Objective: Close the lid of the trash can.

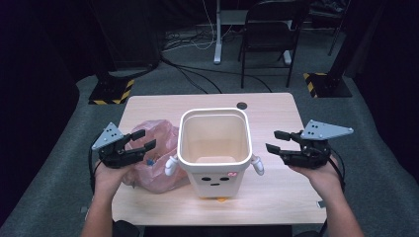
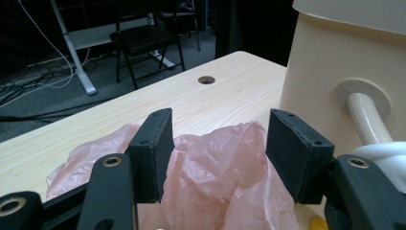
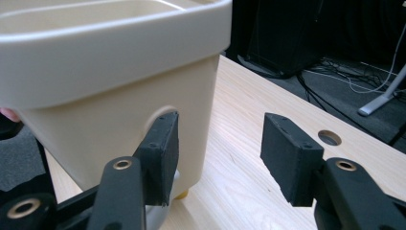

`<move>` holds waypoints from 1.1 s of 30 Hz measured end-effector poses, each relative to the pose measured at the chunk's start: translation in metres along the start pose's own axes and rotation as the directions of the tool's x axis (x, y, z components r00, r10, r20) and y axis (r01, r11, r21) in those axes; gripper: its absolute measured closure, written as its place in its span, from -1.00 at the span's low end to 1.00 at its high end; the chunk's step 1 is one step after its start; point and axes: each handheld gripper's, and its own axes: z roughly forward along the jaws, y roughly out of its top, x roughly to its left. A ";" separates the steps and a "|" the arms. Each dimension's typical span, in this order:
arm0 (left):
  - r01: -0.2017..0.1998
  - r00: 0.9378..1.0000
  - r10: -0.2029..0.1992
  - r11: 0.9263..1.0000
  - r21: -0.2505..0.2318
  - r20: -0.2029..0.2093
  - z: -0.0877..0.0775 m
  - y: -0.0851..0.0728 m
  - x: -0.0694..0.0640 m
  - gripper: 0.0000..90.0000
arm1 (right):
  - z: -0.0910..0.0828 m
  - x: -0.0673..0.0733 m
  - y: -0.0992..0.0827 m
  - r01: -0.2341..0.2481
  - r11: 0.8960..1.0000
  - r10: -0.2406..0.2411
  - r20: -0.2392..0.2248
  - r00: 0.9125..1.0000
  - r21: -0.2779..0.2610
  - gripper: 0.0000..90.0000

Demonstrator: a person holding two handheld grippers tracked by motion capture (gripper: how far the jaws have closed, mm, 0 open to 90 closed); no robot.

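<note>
A cream plastic bin point(image 1: 215, 180) with a drawn face and small white arms stands upright and empty in the middle of the wooden table point(image 1: 276, 106). A crumpled pink plastic bag point(image 1: 158, 138) lies against its left side. My left gripper point(image 1: 147, 138) hovers open over the bag. In the left gripper view the bag point(image 2: 215, 163) shows between and beyond the black pads point(image 2: 158, 153), apart from them, with the bin's wall point(image 2: 316, 62) and white arm point(image 2: 368, 120) at right. My right gripper point(image 1: 272, 140) is open just right of the bin point(image 3: 110, 96), with nothing between its jaws.
A round cable hole point(image 1: 241, 105) sits at the table's far edge. Behind the table stand a black folding chair point(image 1: 272, 29), a white desk leg point(image 1: 217, 34) and two yellow-black striped bases point(image 1: 113, 91). Bare tabletop lies right of the bin.
</note>
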 end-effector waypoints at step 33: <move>-0.002 1.000 0.002 1.000 0.022 -0.029 0.001 -0.004 0.005 -0.06 | 0.029 -0.016 -0.071 -0.097 0.995 0.093 0.141 0.986 0.020 0.04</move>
